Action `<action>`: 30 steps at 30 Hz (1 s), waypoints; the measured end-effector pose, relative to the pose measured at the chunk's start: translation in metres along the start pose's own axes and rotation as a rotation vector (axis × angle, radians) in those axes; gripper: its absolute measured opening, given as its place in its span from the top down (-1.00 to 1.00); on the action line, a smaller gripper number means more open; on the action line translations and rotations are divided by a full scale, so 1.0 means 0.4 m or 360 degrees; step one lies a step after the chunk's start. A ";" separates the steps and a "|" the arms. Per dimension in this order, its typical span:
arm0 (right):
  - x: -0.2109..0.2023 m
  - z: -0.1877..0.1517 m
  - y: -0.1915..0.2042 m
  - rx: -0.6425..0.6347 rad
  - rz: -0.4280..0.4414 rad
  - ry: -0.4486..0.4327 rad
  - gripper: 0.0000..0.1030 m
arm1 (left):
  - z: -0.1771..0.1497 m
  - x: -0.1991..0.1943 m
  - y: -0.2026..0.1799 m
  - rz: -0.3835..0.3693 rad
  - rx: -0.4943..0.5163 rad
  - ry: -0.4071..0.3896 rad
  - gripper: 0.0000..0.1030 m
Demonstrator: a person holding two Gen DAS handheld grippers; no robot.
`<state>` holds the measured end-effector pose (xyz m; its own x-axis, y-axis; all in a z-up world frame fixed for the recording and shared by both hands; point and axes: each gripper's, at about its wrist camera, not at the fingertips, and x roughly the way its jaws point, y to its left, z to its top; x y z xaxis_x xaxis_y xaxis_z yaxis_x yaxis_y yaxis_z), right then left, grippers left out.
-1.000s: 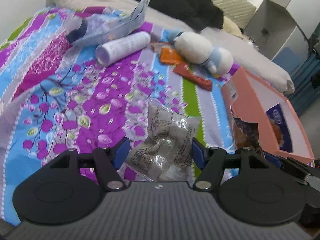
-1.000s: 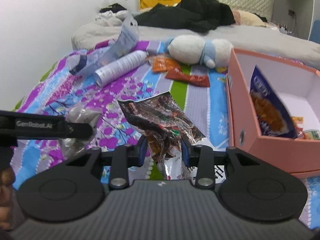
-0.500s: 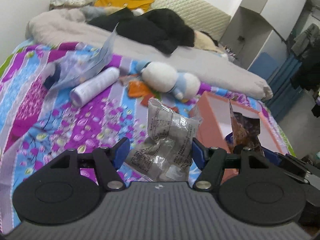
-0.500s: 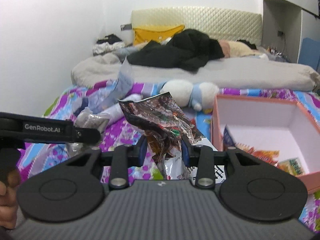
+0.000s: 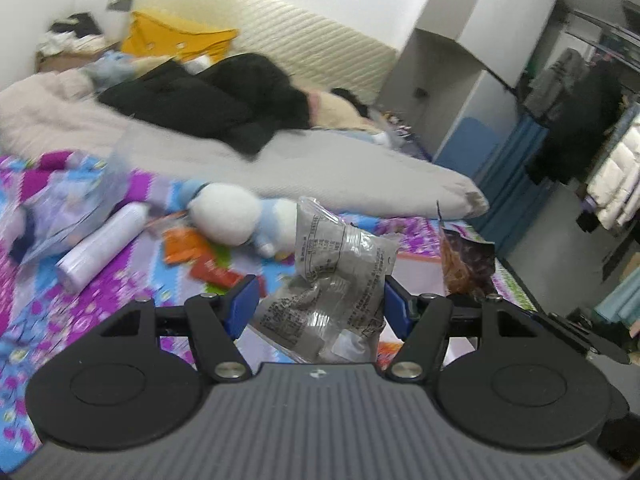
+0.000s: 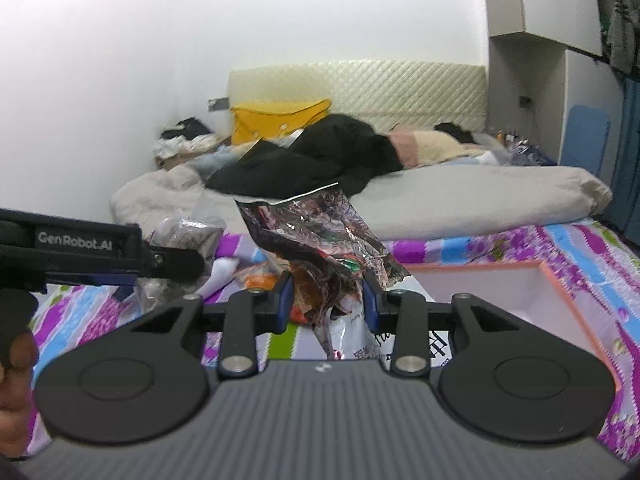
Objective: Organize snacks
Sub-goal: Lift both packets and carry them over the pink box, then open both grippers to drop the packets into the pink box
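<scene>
Bedroom, bed (image 6: 500,204) w/ floral sheet (image 5: 80,300): both tools up, each gripping a snack pack.
Left tool (image 5: 316,304) clamps a clear grey-printed snack packet (image 5: 336,280) btwn its blue pads, pack upright. Right tool (image 6: 329,295) is closed on a crumpled foil snack bag (image 6: 320,240), held left of & above the pink box (image 6: 560,292). Farther out on the sheet: white plush toy (image 5: 228,216), orange & red snack packs (image 5: 200,256), white cylinder tube (image 5: 104,244), clear plastic bag (image 5: 72,208). Black coat (image 6: 312,160) & yellow pouch (image 6: 276,118) near headboard.
</scene>
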<state>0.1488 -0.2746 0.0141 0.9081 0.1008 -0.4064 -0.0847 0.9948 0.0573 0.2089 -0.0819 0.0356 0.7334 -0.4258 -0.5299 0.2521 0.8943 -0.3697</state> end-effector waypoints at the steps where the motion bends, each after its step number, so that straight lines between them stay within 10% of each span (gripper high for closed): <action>1: 0.004 0.010 -0.014 0.0001 -0.0016 -0.0012 0.25 | 0.010 0.014 -0.018 -0.0028 0.0015 -0.0009 -0.37; 30: 0.299 -0.199 -0.438 0.0354 -0.0350 0.0467 0.23 | -0.064 0.662 -0.270 -0.0084 0.0353 0.0559 -0.37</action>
<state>0.2396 -0.4353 -0.1171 0.7368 -0.0805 -0.6713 0.2175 0.9683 0.1225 0.3598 -0.2949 -0.0844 0.4657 -0.4584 -0.7570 0.4415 0.8617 -0.2502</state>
